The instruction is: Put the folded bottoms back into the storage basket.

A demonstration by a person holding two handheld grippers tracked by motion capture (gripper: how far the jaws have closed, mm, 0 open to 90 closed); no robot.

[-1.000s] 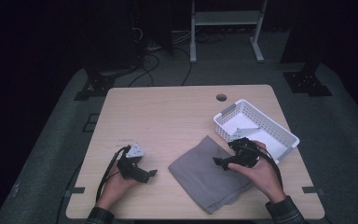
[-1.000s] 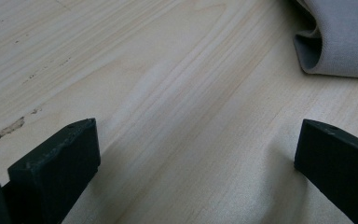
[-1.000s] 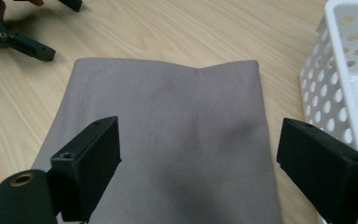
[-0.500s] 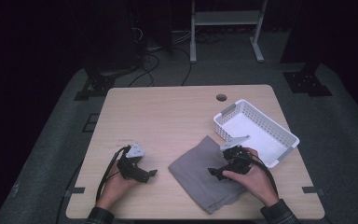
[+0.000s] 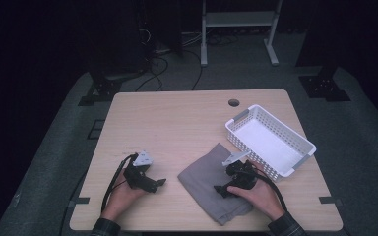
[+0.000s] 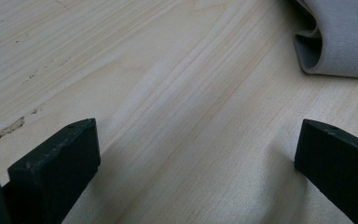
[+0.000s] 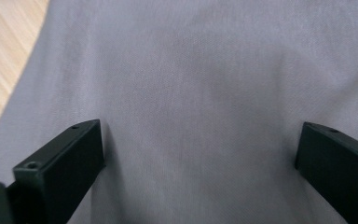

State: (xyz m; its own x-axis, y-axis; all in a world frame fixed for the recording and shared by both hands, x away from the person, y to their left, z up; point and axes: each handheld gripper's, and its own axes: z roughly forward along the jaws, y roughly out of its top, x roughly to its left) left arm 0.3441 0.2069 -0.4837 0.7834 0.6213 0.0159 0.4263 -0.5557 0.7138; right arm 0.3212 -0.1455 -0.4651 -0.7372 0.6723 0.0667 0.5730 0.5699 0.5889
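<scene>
A person seated at a light wooden table [image 5: 187, 123] works two hand-held grippers over a grey cloth [image 5: 204, 177] that lies flat on the near right part of the tabletop, just beside a white basket [image 5: 295, 162] (the basket sits toward the table's right edge, and the cloth's far corner comes close to its near wall). The right gripper [image 5: 220, 191] sits low over the middle of the cloth, its jaws spread wide with grey fabric showing between them in the right gripper view [image 7: 200, 140]; nothing is pinched. The left gripper [image 5: 160, 184] rests over bare wood to the left of the cloth, near but apart from it, its jaws likewise spread wide and holding nothing. In the left gripper view, a rolled fold of the cloth [image 6: 340, 42] shows at the upper right, beyond the jaws.
</scene>
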